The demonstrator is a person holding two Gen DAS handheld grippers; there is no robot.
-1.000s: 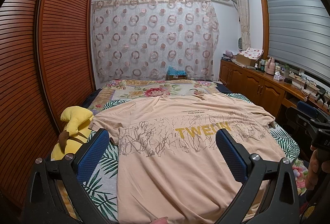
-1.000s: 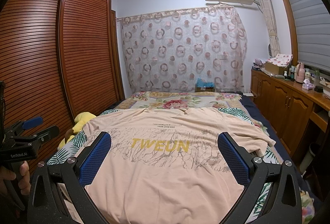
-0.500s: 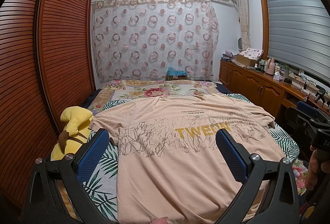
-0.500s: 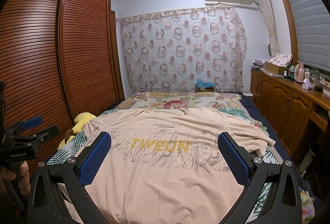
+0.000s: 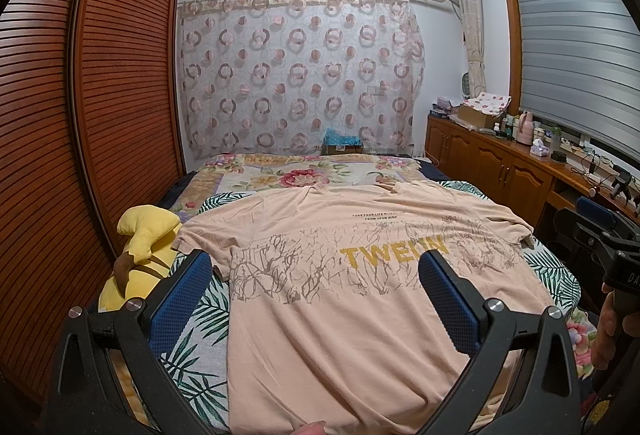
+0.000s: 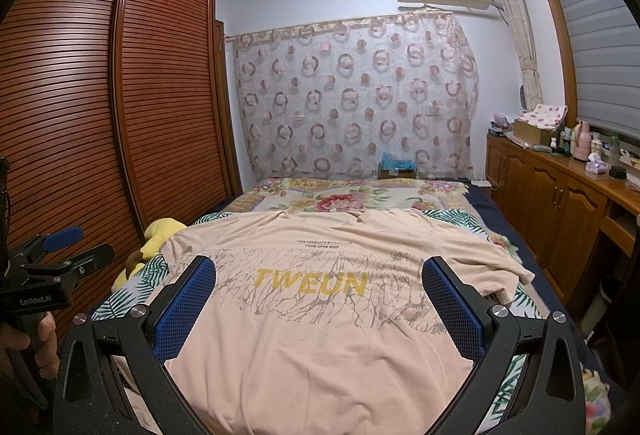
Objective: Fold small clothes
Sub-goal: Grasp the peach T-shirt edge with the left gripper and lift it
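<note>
From the left wrist camera, a peach shirt (image 5: 340, 299) lies flat on the bed (image 5: 192, 339), printed side up, with yellow letters and thin brown branch drawings across it. The left gripper (image 5: 318, 305) hangs over the near part of the shirt. Its jaws are wide apart and hold nothing. A yellow soft toy (image 5: 140, 251) lies at the left edge of the bed, just beside the shirt's sleeve. A big brown wardrobe (image 5: 80, 123) stands on the left. At the far right edge, a hand (image 5: 606, 331) holds the other gripper. From the right wrist camera, the same shirt (image 6: 320, 323) fills the near half of the bed (image 6: 516, 299), and its collar points to the far wall. The right gripper (image 6: 320, 309) hangs over the shirt with its jaws wide apart and nothing between them. The left gripper (image 6: 60, 255) shows at the left edge, held by a hand (image 6: 28, 347). A spotted curtain (image 6: 356, 95) covers the far wall. A wooden counter (image 6: 576, 187) with small bottles runs along the right side.
</note>
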